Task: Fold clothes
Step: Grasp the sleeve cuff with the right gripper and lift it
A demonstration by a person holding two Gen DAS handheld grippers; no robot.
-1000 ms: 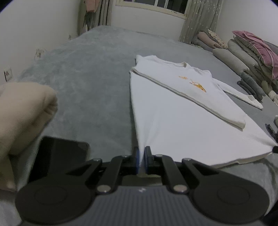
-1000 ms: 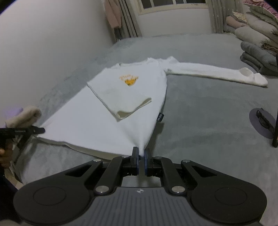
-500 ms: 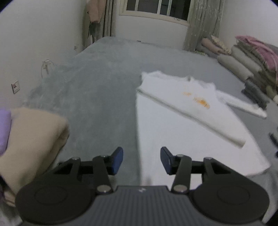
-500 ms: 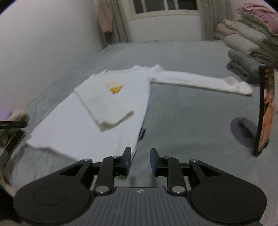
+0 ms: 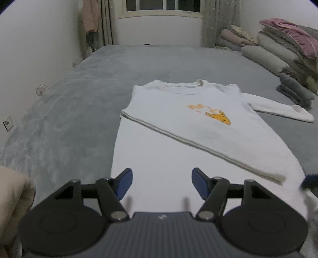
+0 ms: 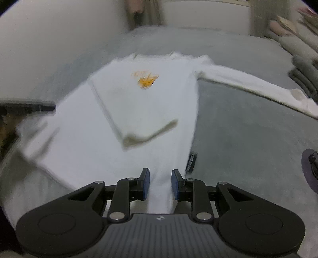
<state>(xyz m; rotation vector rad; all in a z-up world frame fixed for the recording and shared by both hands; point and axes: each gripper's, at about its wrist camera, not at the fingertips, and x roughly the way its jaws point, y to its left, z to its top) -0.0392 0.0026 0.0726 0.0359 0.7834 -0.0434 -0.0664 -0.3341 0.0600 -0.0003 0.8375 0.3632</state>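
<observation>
Two grippers, one shirt. The left gripper [image 5: 160, 183], at the frame's bottom, has just been opening; its jaws stand wide, released, nothing clamped. The right gripper [image 6: 160, 183] is parted narrowly, gripping nothing. One white long-sleeved shirt [image 5: 198, 127] lies mid-frame on the grey bed [image 5: 79, 103], one sleeve folded across.

A home bedroom: grey plush bed cover [image 5: 83, 111], stacked pillows and quilts [image 5: 282, 49], curtained window [image 5: 159, 8], wall socket [image 5: 8, 125].
</observation>
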